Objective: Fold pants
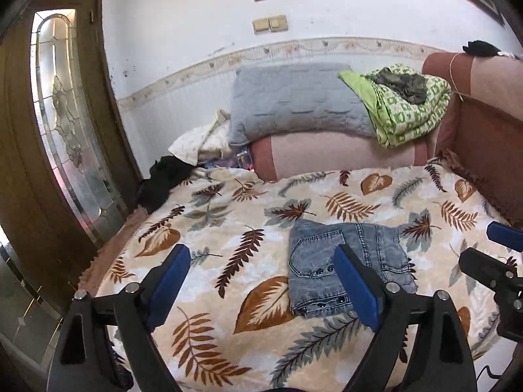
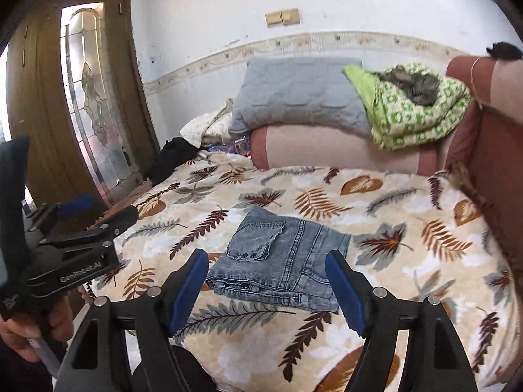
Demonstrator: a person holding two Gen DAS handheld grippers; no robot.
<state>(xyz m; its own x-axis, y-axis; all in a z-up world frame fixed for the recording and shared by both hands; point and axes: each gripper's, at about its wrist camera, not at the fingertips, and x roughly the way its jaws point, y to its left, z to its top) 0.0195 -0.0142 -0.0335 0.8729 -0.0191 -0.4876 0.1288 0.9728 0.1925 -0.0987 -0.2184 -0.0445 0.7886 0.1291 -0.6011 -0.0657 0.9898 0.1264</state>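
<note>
Blue-padded fingers of the left gripper point(image 1: 261, 281) fill the bottom of the left wrist view, spread wide and holding nothing, raised clear of the leaf-print blanket point(image 1: 228, 222); the folded jeans point(image 1: 346, 261) lie flat just beyond and partly behind its right finger, so they sit ahead and to the right of these tongs, not between them; the bundle reads as roughly square, its waistband edge nearest the tongs and running crosswise; bare blanket stretches to the left as far as the bed's edge by the wooden door point(image 1: 49, 163), while the right gripper point(image 1: 497, 254) pokes in at the right margin, close beside the jeans. From the right wrist view, the right gripper point(image 2: 266, 289) is likewise released and empty, and here the jeans point(image 2: 281, 261) lie straight ahead, framed in the gap between its two fingers but beyond the tips, untouched; I judge this hand the better lined up for any further tuck; the left gripper point(image 2: 94, 215) hangs off to the left, held by a hand point(image 2: 29, 336); beyond the jeans the blanket is bare up to the bolster point(image 2: 343, 150).
</note>
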